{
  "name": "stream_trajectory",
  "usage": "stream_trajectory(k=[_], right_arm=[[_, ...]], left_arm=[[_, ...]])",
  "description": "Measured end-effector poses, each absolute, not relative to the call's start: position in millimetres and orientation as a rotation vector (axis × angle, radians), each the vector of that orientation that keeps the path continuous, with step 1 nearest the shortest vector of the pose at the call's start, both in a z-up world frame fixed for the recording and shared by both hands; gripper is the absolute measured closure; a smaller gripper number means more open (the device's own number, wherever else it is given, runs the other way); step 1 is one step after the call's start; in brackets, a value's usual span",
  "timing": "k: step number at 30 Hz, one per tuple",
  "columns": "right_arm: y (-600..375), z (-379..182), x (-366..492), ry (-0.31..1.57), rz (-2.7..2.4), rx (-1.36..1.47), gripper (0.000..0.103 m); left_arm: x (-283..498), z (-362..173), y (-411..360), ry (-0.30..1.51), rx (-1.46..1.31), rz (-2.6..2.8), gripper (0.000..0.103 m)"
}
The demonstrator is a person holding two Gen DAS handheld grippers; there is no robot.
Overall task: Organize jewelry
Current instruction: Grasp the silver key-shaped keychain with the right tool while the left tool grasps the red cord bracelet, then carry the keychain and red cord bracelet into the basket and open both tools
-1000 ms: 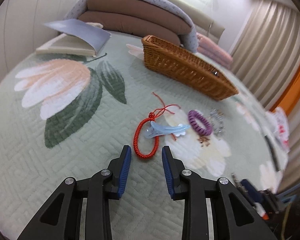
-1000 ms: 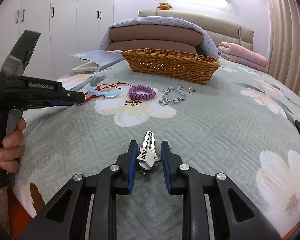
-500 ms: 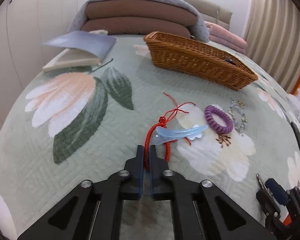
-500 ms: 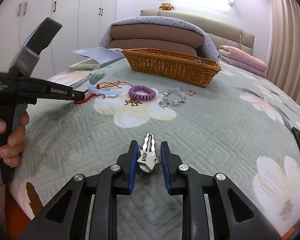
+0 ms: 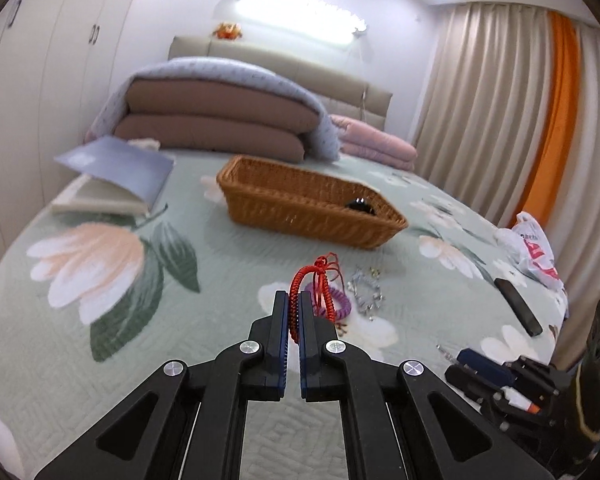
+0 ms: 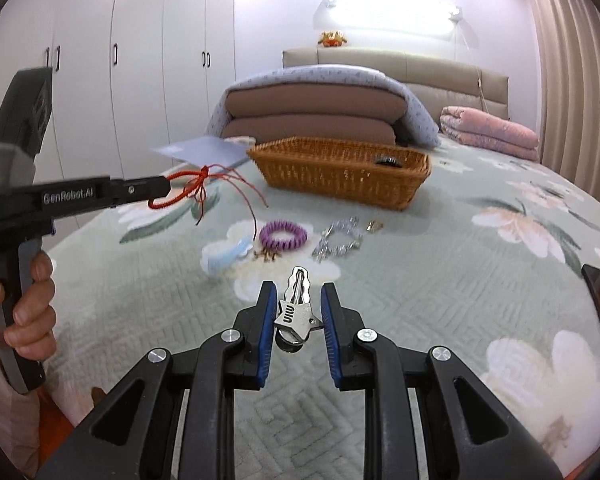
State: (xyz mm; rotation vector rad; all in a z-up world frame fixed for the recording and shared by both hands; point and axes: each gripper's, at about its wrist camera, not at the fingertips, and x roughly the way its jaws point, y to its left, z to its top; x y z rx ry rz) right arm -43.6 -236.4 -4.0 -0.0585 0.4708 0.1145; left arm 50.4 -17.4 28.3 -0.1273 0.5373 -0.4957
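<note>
My left gripper (image 5: pixel 294 300) is shut on a red cord bracelet (image 5: pixel 302 280) and holds it in the air above the bed; it also shows in the right wrist view (image 6: pixel 168 186) with the red cord bracelet (image 6: pixel 192 188) dangling. A wicker basket (image 5: pixel 300 208) stands farther back, with a dark item (image 5: pixel 360 205) inside. A purple coil hair tie (image 6: pixel 283 235), a blue hair clip (image 6: pixel 226 257), a crystal bracelet (image 6: pixel 338 238) and a small gold piece (image 6: pixel 374 225) lie on the quilt. My right gripper (image 6: pixel 298 300) is open around a silver key (image 6: pixel 296 308).
A book (image 5: pixel 112 176) lies at the back left, folded bedding (image 5: pixel 220 116) behind the basket. A black phone (image 5: pixel 518 306) and a plastic bag (image 5: pixel 530 244) lie at the right edge of the bed. The bed edge is close on the left and right.
My left gripper closed on the red cord bracelet and lifted it off the quilt; the blue clip that lay on it stays on the bed. The right gripper has hardly moved.
</note>
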Motion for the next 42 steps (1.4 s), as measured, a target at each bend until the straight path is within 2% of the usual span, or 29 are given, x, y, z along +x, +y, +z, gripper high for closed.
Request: stream_trajectory(k=[6,11,19,23,27,31,42], right_arm=[[-246,17,-39,0.443,0.096,-0.049,0.078],[-264,61,-9,0.382,0.075,-0.041,0.078],[-321,115,113,0.343,0.039,0.056,0.078],[-343,110,176,0.387,0.035,0.113,0.078],[-359,81,211,0.427,0.026,0.158,0.078],[-370,58,223,0.466,0.027,0.174,0.078],[-352,45,229,0.516,0.054,0.119,0.078]], left_arm=[[43,42,-26,0.499,-0.134,-0.515,0.099],[50,73,-37,0.447,-0.125,-0.513,0.099],[132,114,-70,0.44,-0.172,-0.463,0.099],[198,102,-94,0.487,-0.212,-0.441,0.099],[250,67,-117,0.55,-0.244,-0.432,0.099],[261,40,-132,0.579,-0.172,-0.416,0.099],[262,29,-140,0.596,-0.142,-0.435,0.099]])
